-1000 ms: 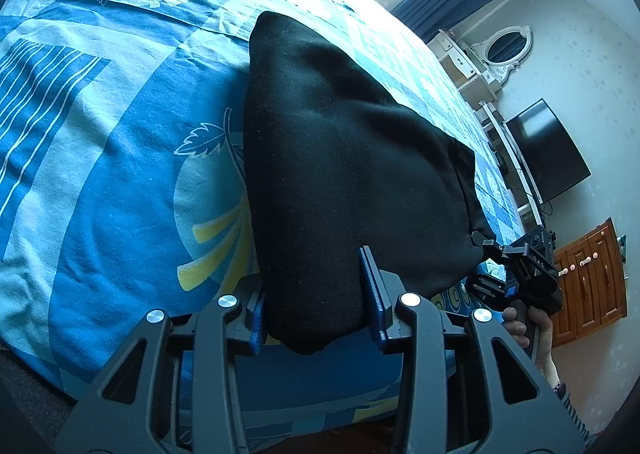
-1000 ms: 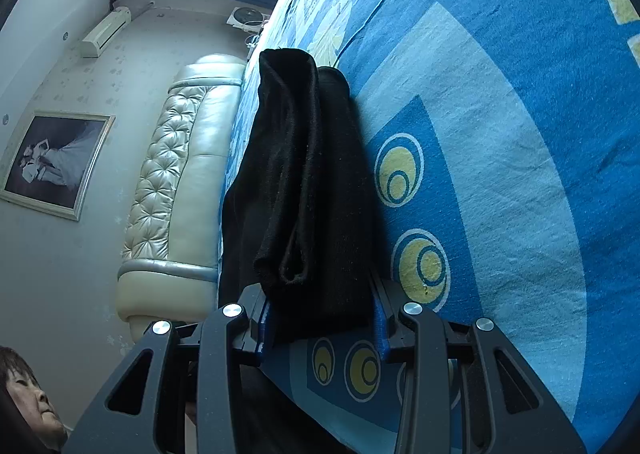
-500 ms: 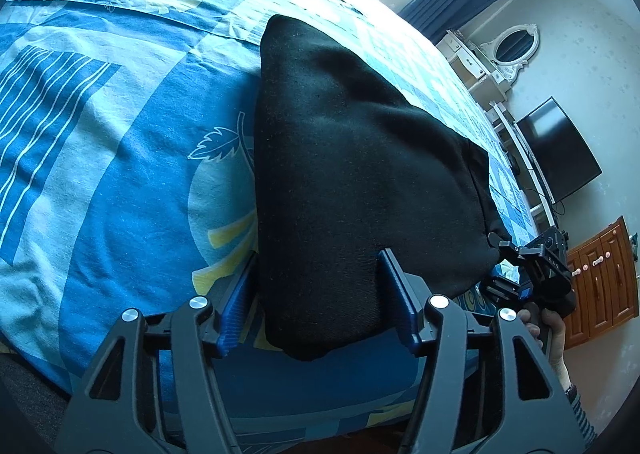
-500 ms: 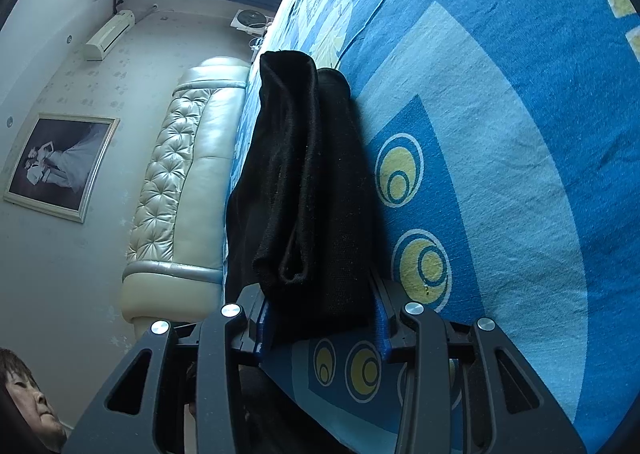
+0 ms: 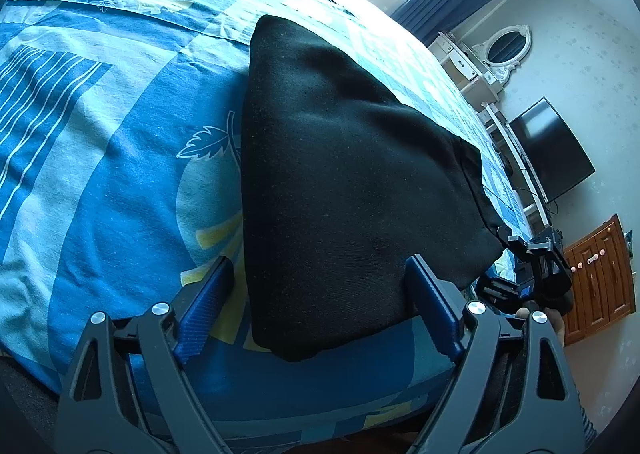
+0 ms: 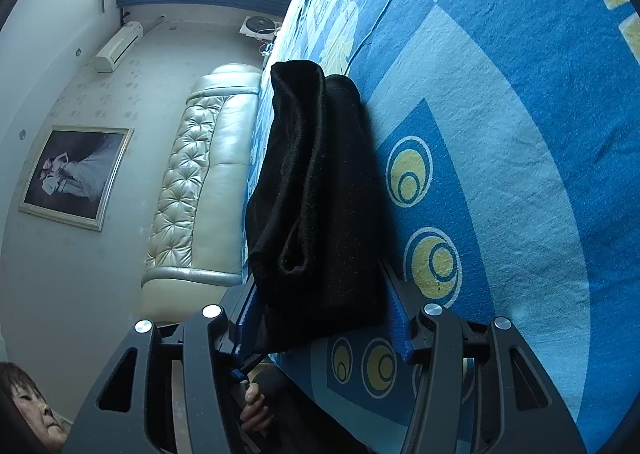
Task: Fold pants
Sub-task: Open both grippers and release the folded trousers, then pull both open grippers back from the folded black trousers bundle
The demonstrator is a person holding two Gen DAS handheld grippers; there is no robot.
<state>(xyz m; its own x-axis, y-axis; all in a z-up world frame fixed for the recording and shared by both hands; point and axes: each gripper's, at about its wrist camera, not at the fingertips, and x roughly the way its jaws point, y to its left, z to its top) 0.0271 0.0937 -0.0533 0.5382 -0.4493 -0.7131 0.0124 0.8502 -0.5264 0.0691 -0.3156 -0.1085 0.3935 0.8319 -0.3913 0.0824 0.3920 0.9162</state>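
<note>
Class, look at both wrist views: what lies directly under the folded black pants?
The folded black pants rest on the blue patterned bedspread, which shows all round them. The print beneath them is covered, so nothing more can be told.

A home bedroom. Directly ahead of each hand-held gripper spreads a bed covered in a blue patterned cotton sheet (image 5: 100, 158) with yellow circles and leaf prints. Left of the right hand-held gripper stands a cream tufted leather headboard (image 6: 200, 182), with a framed dark photograph (image 6: 76, 170) and a white wall air conditioner (image 6: 118, 46) beyond it. Right of the left hand-held gripper are a black flat television (image 5: 550, 150), a white oval mirror (image 5: 506, 48) and a brown wooden cabinet (image 5: 600, 274).
</note>
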